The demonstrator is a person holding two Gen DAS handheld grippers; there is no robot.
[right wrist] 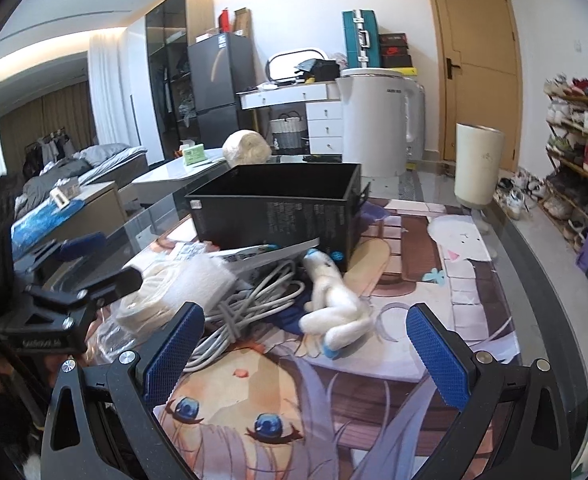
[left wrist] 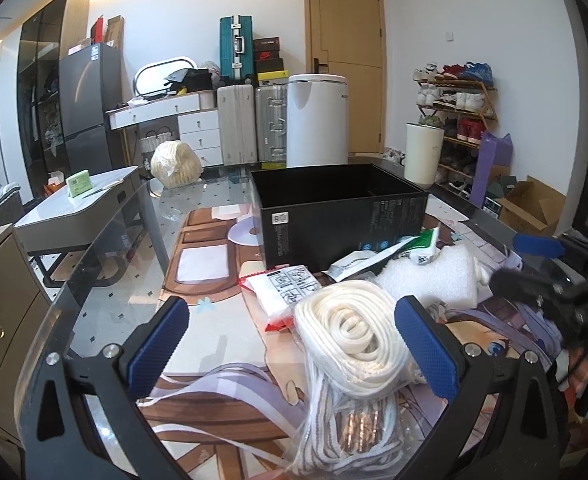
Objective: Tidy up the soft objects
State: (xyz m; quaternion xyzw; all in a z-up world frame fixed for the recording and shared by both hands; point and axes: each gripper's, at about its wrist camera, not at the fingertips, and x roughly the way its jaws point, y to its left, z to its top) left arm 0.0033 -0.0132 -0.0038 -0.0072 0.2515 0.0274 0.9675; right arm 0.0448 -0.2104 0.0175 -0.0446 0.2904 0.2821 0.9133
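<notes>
A bagged coil of white rope (left wrist: pixel 354 340) lies on the glass table between the fingers of my open left gripper (left wrist: pixel 294 348), nearer the right finger. Behind it lie a white packet with red edges (left wrist: pixel 286 292), white foam (left wrist: pixel 430 280) and a flat pouch (left wrist: pixel 378 260). An open black box (left wrist: pixel 334 208) stands beyond them. My right gripper (right wrist: pixel 306 352) is open and empty over the printed mat, just short of a white plush toy (right wrist: pixel 334 304). A bundle of grey-white cable (right wrist: pixel 246 304) lies left of the toy. The box also shows in the right wrist view (right wrist: pixel 278 208).
A wrapped cream rope ball (left wrist: pixel 176 164) sits at the table's far left edge. A cylindrical white appliance (right wrist: pixel 478 168) stands at the far right. The glass table edge (left wrist: pixel 94 280) curves on the left. Suitcases, drawers, a fridge and a shoe rack stand behind.
</notes>
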